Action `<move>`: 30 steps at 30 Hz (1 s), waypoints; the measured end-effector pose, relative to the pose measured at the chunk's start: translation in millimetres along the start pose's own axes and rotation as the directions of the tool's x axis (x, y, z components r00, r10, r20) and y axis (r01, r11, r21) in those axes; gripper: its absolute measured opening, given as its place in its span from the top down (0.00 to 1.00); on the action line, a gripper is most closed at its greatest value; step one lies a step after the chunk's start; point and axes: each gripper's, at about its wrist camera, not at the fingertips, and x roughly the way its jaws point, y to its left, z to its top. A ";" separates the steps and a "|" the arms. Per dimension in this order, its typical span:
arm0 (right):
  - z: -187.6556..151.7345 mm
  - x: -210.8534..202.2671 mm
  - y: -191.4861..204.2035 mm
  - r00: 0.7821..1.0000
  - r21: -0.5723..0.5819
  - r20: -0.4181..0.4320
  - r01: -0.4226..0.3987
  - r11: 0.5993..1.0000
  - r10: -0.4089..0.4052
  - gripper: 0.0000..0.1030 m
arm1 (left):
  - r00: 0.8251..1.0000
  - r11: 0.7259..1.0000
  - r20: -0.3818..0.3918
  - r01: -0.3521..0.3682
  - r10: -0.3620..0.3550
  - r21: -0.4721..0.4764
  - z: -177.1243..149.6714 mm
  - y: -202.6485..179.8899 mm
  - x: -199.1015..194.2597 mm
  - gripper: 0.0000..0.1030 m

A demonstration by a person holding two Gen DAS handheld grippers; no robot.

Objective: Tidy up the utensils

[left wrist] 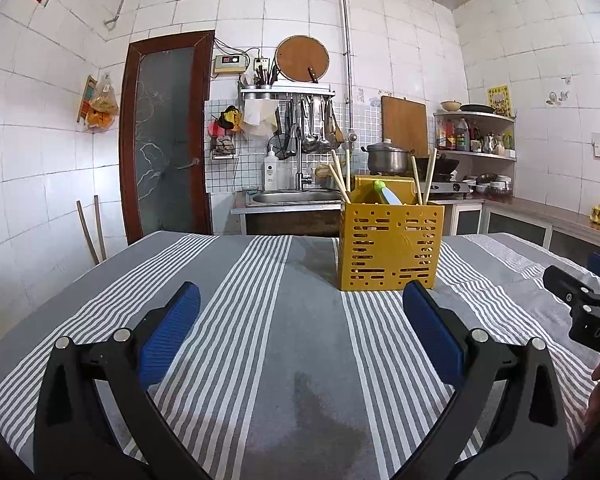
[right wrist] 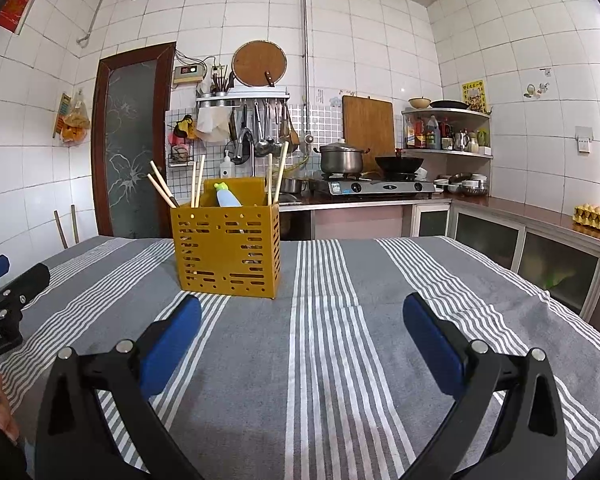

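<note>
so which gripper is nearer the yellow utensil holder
Hard to call; they look about level. The left gripper sits left of the yellow utensil holder, the right gripper to its right, both open and short of it.

The left gripper (left wrist: 301, 304) is seen in the lower half of the left wrist view, its jaws spread wide with nothing held between the blue pads (left wrist: 170, 334). The right gripper (right wrist: 302, 316) is shown likewise in the lower half of its own view, jaws wide apart and empty. Each gripper is glimpsed at the edge of the other's frame: the right at mid right, the left at mid left. Part of a hand (right wrist: 2, 404) is seen at lower left.
</note>
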 end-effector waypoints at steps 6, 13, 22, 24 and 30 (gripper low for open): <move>0.2 -0.5 0.9 1.000 -0.001 0.003 0.004 1.000 -0.004 0.04 | 1.000 1.000 0.013 -0.006 0.006 0.002 0.2 -1.0 -3.0 0.05; 1.0 -2.7 1.3 1.000 -0.011 0.004 0.007 1.000 -0.007 0.04 | 1.000 1.000 0.019 -0.009 0.009 0.008 0.5 -2.8 -4.1 0.05; 1.7 -3.1 1.0 1.000 -0.009 0.004 0.007 1.000 -0.007 0.04 | 1.000 1.000 0.025 -0.013 0.013 0.011 0.7 -3.2 -5.9 0.05; 1.8 -3.2 0.9 1.000 -0.010 0.004 0.007 1.000 -0.007 0.04 | 0.999 1.000 0.028 -0.015 0.015 0.014 0.8 -3.4 -6.5 0.05; 1.8 -3.0 1.2 1.000 -0.009 0.005 0.007 1.000 -0.007 0.04 | 0.999 1.000 0.032 -0.016 0.016 0.016 1.5 -3.3 -7.0 0.05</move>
